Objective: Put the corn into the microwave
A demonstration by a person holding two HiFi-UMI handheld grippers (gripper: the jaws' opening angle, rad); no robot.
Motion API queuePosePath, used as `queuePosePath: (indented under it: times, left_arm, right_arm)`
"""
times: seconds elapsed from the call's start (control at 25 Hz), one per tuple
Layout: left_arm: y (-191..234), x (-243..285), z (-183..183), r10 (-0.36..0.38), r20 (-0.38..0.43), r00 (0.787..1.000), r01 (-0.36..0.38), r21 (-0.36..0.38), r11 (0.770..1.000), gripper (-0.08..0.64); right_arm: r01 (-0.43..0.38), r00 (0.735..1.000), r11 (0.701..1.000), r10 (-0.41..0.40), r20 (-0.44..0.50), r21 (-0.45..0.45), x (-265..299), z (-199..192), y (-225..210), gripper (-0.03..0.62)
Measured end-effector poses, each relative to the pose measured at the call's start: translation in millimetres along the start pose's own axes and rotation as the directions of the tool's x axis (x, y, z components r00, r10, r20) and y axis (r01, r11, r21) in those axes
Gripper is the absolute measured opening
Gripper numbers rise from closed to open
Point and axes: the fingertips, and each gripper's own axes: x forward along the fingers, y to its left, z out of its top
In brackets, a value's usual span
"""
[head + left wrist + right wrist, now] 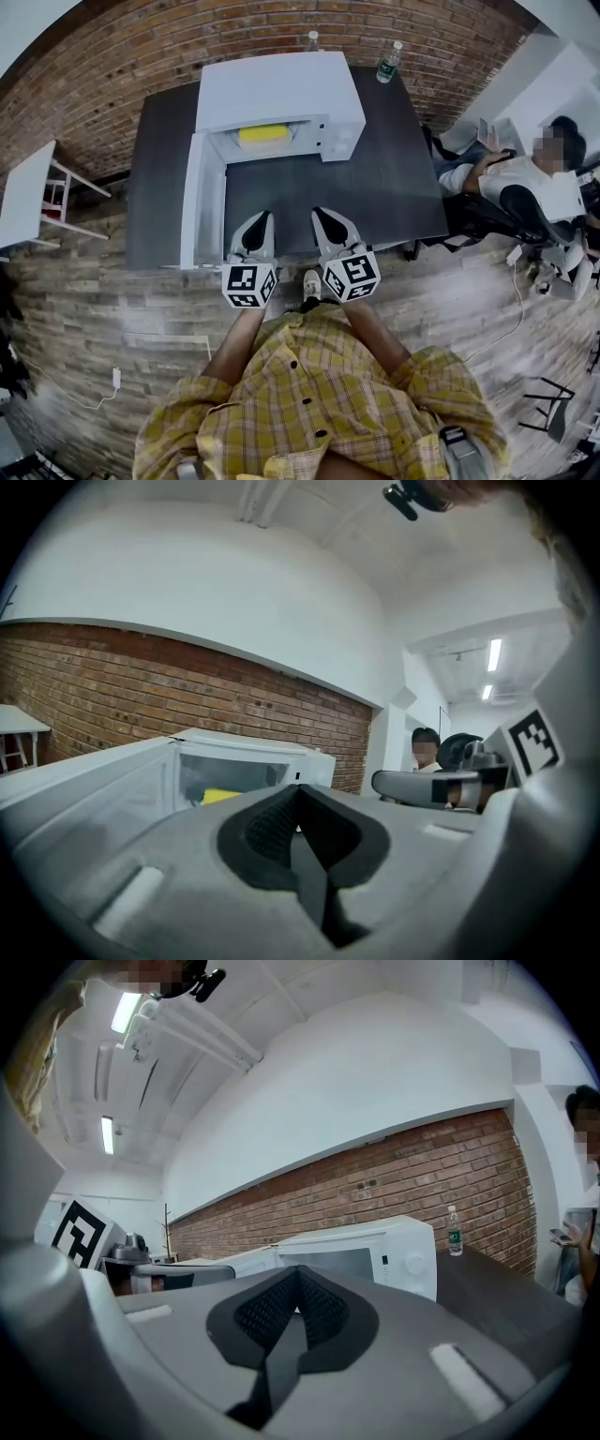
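Corn [263, 135] seen inside microwave [281, 89], door [204, 202] swung open. Left claw [260, 221] and right claw [322, 217] both closed, nothing gripped, held over counter [375, 187] edge.

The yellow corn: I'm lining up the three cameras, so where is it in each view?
Head view: the yellow corn lies upper middle, inside the open white microwave.
Left gripper view: low, left of centre, in the microwave's cavity.
Right gripper view: not seen.
Shared landmark: the white microwave, in all three.
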Motion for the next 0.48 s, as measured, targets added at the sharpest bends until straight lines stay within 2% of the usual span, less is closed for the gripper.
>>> queuePosePath:
  times: [0.48]
  left_arm:
    - [-18.0, -16.9, 8.4, -0.001, 0.025, 1.0, 0.0, 0.044, 0.999, -0.003]
  right_arm:
    - [0.007, 1.0, 1.0, -0.007, -0.011, -0.007, -16.9, -1.4, 7.6, 0.002]
